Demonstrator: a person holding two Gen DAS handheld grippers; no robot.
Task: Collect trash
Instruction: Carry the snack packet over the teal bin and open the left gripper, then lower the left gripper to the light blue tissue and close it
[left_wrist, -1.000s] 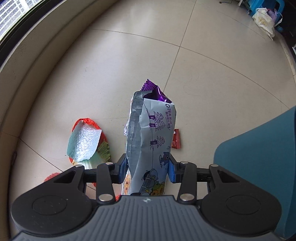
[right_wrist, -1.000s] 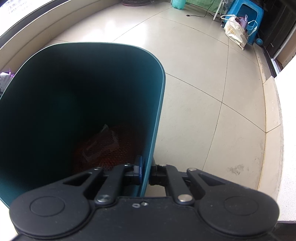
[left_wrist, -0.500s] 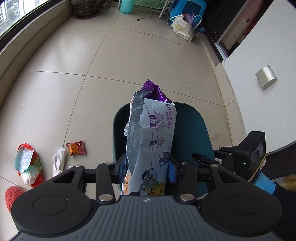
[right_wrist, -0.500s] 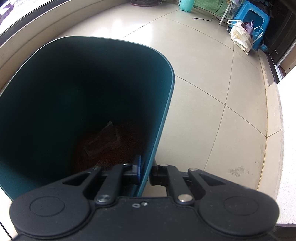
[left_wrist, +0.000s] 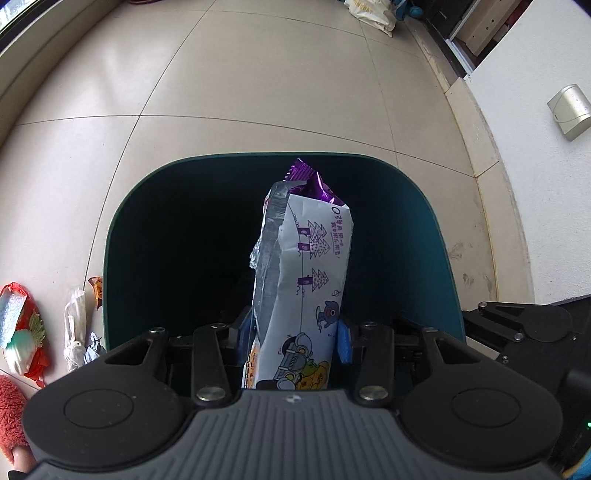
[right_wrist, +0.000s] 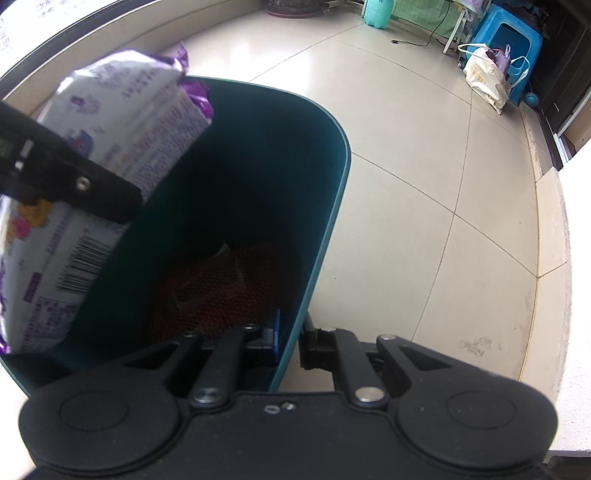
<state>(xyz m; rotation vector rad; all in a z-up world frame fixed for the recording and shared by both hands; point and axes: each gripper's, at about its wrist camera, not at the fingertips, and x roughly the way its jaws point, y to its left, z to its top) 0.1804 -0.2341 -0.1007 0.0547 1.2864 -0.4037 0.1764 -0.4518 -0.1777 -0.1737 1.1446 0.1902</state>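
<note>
A: Left wrist view first. How far along is the trash collecting?

B: Partway, I'd judge. The left claw (left_wrist: 293, 341) is clamped on a white snack bag (left_wrist: 308, 280) with a purple wrapper (left_wrist: 308, 182) tucked behind it, both hanging over the open mouth of the teal bin (left_wrist: 413, 236). Not dropped yet. On the floor beside the bin a red wrapper (left_wrist: 22, 332), a white tissue (left_wrist: 74, 328) and a small orange wrapper (left_wrist: 96, 290) are left to gather.

A: And the right wrist view?

B: The right claw (right_wrist: 291, 336) is nearly closed, pinching the bin's wall (right_wrist: 325, 236) between its pads. Inside, red netting (right_wrist: 218, 291) already lies at the bottom. The snack bag (right_wrist: 122, 122) shows at the upper left, above the rim, gripped by the other claw.
</note>
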